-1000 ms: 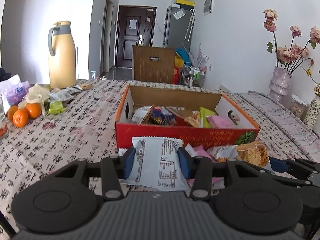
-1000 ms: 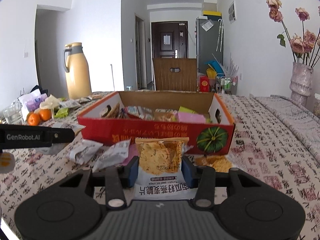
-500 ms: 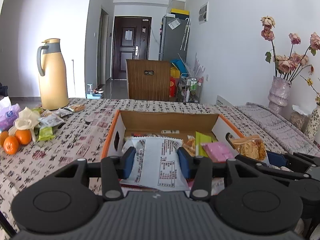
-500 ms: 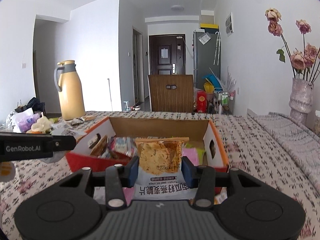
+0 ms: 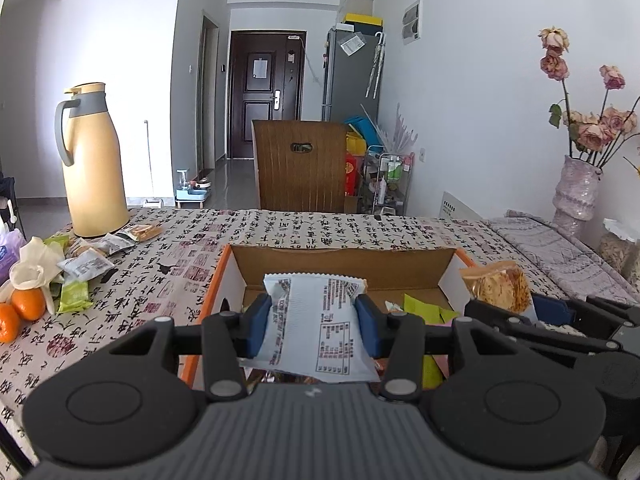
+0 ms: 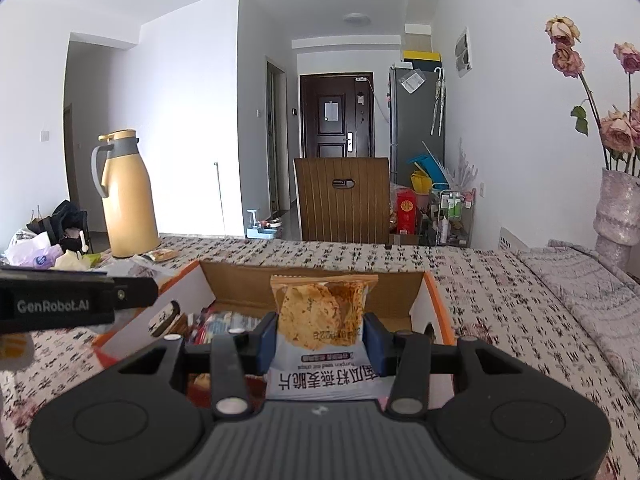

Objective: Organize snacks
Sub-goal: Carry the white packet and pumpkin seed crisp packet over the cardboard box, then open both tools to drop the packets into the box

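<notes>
My left gripper [image 5: 314, 324] is shut on a white snack packet [image 5: 318, 328] with black print, held over the near-left part of the open orange cardboard box [image 5: 344, 264]. My right gripper [image 6: 320, 336] is shut on an orange cracker packet [image 6: 322, 316], held over the same box [image 6: 400, 288]. The cracker packet also shows in the left wrist view [image 5: 498, 286], to the right. Several snack packets lie inside the box, mostly hidden by the grippers.
A yellow thermos jug [image 5: 94, 164] stands at the far left of the patterned tablecloth [image 5: 304, 228]. Loose snack packets [image 5: 86, 266] and oranges [image 5: 26, 304] lie at the left. A vase with dried roses [image 5: 576, 196] is at the right. A wooden chair [image 5: 300, 164] stands behind the table.
Both grippers have risen and moved forward with their packets, from in front of the box's near wall to over its inside.
</notes>
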{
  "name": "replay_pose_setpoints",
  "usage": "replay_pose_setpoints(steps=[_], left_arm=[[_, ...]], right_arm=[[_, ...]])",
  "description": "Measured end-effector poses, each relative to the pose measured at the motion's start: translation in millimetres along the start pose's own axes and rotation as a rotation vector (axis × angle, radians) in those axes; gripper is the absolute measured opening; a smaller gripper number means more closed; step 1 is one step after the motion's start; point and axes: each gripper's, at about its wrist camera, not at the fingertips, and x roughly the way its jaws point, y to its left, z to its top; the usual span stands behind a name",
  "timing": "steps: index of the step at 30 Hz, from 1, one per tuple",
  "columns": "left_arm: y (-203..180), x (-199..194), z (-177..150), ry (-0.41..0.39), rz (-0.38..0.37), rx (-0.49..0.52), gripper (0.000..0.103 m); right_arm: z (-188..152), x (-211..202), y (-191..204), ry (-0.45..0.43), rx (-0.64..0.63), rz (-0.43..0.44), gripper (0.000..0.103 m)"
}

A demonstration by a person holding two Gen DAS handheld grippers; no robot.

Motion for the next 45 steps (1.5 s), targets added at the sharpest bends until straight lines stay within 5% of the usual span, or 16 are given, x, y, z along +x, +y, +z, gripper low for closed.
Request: replay_pose_setpoints(steps=[25,28,32,34,36,45], left_arm=[[6,60,-11,0.079,0.016,-0.035,0.048],[8,59,-10,0.077,0.027,-0.044,0.058],[7,53,-9,0.051,0.047,-0.043,0.085],[6,48,-8,0.036,0.046,-0.038,0.089],[7,46,-8,0.020,0.059,-0.045,0.103],[10,44,-7,0.014,0.058,-0.062,0.103]], right_arm=[[-13,56,-17,0.084,0.047,0.017,0.049],[-13,55,-18,0.080,0.051,0.014,0.052],[-13,53,-20,0.070,0.058,-0.003,0.089],[-14,51,-22,0.056,0.067,-0.014,0.103],[-14,49,-25,0.048,0.076,-0.019,0.103],[-13,45,-25,0.034,0.081,-0.023,0.103]])
